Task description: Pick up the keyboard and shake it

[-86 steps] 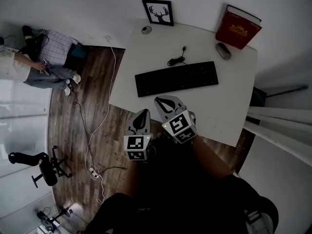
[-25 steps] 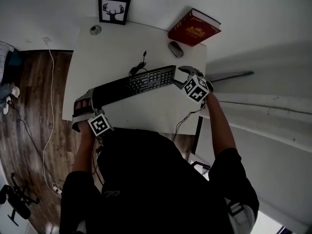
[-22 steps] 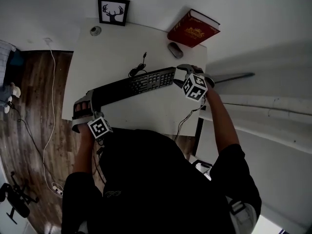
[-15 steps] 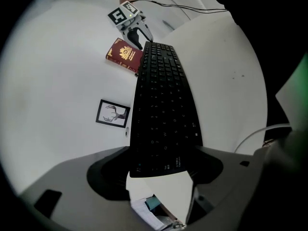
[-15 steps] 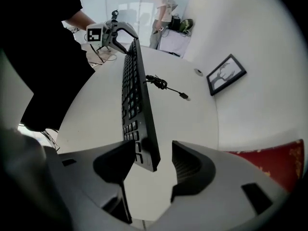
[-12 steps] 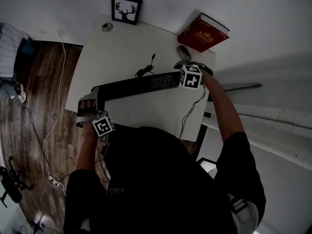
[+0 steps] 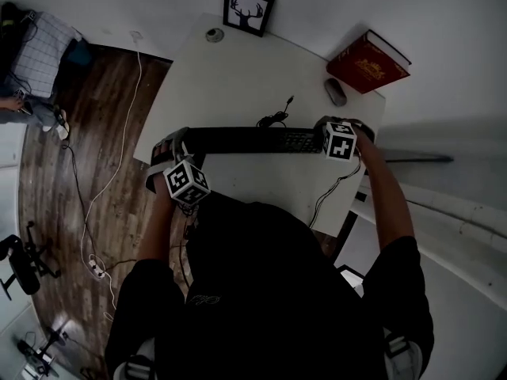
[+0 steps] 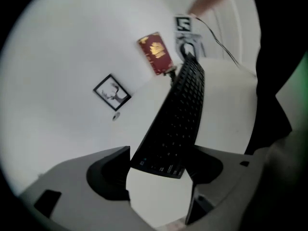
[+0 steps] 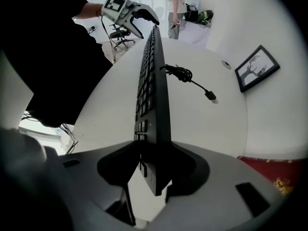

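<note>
- Far left, a person point(image 7: 40, 46) on the wooden floor point(image 7: 103, 180) is cut off by the frame edge. I see only plaid cloth and part of a leg.
- A white cord point(image 7: 119, 133) trails across those boards. Where it ends is too small to make out.
- My left hand-held gripper point(image 8: 161, 167) is clamped on the left end of the keyboard point(image 7: 253, 139). In the left gripper view the keyboard's corner sits between the two jaws, and the far jaw hides part of that end.
- The keyboard hangs between my two hands over the white desk point(image 7: 238, 77), rolled up onto its long edge. From my head it shows only as a thin dark strip.
- I cannot tell whether its lower edge touches the desk.
- At the back of the desk a framed deer picture point(image 7: 248, 10) leans at the wall, with a small round object point(image 7: 214, 34) near it that I cannot identify.
- The keyboard's lead point(image 7: 275, 119) lies coiled on the desk just behind it, plug end loose.
- A grey mouse point(image 7: 335, 92) lies beside the red book point(image 7: 368, 60).
- My right hand-held gripper point(image 9: 154, 170) has just been closing. Its jaws pinch the keyboard's right end, seen edge-on between them.
- In the head view its marker cube covers the jaws.
- My dark torso blocks the desk's near edge.
</note>
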Demonstrator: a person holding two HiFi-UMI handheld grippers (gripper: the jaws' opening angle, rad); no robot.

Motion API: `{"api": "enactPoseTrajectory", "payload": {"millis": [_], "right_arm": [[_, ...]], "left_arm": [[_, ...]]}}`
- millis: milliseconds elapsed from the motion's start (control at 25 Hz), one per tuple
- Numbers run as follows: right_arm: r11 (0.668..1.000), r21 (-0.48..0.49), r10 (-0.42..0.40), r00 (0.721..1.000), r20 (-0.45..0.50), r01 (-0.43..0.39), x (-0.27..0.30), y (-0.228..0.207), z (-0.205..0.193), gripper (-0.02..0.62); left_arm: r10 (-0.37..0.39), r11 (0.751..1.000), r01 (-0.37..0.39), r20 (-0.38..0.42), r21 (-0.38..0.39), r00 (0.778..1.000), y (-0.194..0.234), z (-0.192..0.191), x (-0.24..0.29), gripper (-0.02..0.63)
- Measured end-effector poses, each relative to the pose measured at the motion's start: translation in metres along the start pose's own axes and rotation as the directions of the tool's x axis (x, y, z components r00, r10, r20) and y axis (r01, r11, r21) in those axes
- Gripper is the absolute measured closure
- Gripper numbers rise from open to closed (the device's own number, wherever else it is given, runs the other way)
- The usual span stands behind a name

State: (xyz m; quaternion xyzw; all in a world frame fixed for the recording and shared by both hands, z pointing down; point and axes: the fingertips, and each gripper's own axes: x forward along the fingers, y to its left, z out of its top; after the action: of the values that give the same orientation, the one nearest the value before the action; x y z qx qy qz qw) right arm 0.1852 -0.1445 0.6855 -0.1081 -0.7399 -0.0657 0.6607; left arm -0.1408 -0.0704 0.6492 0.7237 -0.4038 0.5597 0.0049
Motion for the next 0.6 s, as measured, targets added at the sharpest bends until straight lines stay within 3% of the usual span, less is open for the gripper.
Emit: {"api": "enactPoseTrajectory", "payload": {"millis": [40,120,240,280,320,360,400,440,480,520,600], "right_arm": [[1.000,0.003,-0.021,1.000,-0.002,0.021,-0.001,0.001,0.001,0.411],[0.998,0.016,-0.054,0.999,-0.003,0.055,-0.003,0.006,0.005,0.411],[0.993,0.027,-0.112,0.994,-0.015,0.112,-0.004,0.009,0.006,0.411],[0.991,0.029,-0.130,0.991,-0.027,0.130,-0.003,0.010,0.006,0.411],[0.989,0.037,-0.140,0.989,-0.041,0.142,-0.004,0.012,0.006,0.413],[0.988,0.048,-0.142,0.988,-0.055,0.145,-0.004,0.016,0.006,0.414],[0.988,0.057,-0.139,0.988,-0.067,0.143,-0.004,0.020,0.008,0.420],[0.988,0.062,-0.136,0.988,-0.075,0.141,-0.005,0.023,0.009,0.431],[0.988,0.067,-0.135,0.988,-0.081,0.140,-0.005,0.026,0.009,0.443],[0.987,0.073,-0.138,0.987,-0.087,0.144,-0.006,0.028,0.007,0.453],[0.982,0.092,-0.158,0.982,-0.104,0.167,-0.008,0.033,-0.002,0.466]], "left_arm": [[-0.057,0.990,0.059,0.015,-0.130,0.998,0.005,-0.002,-0.005,0.267],[-0.136,0.940,0.143,0.047,-0.311,0.990,0.012,-0.011,-0.009,0.267],[-0.245,0.853,0.256,0.083,-0.455,0.966,0.001,-0.019,0.007,0.262],[-0.283,0.832,0.282,0.071,-0.479,0.956,-0.008,-0.020,0.014,0.262],[-0.302,0.830,0.281,0.037,-0.482,0.953,-0.015,-0.022,0.019,0.264],[-0.292,0.854,0.250,-0.022,-0.456,0.956,-0.018,-0.026,0.021,0.264],[-0.255,0.898,0.198,-0.098,-0.394,0.962,-0.016,-0.032,0.021,0.278],[-0.204,0.942,0.145,-0.174,-0.303,0.963,-0.012,-0.038,0.020,0.316],[-0.157,0.971,0.109,-0.226,-0.212,0.962,-0.009,-0.043,0.019,0.367],[-0.129,0.984,0.094,-0.243,-0.151,0.961,-0.008,-0.044,0.019,0.388],[-0.128,0.987,0.103,-0.211,-0.127,0.969,-0.008,-0.039,0.022,0.465]]}}
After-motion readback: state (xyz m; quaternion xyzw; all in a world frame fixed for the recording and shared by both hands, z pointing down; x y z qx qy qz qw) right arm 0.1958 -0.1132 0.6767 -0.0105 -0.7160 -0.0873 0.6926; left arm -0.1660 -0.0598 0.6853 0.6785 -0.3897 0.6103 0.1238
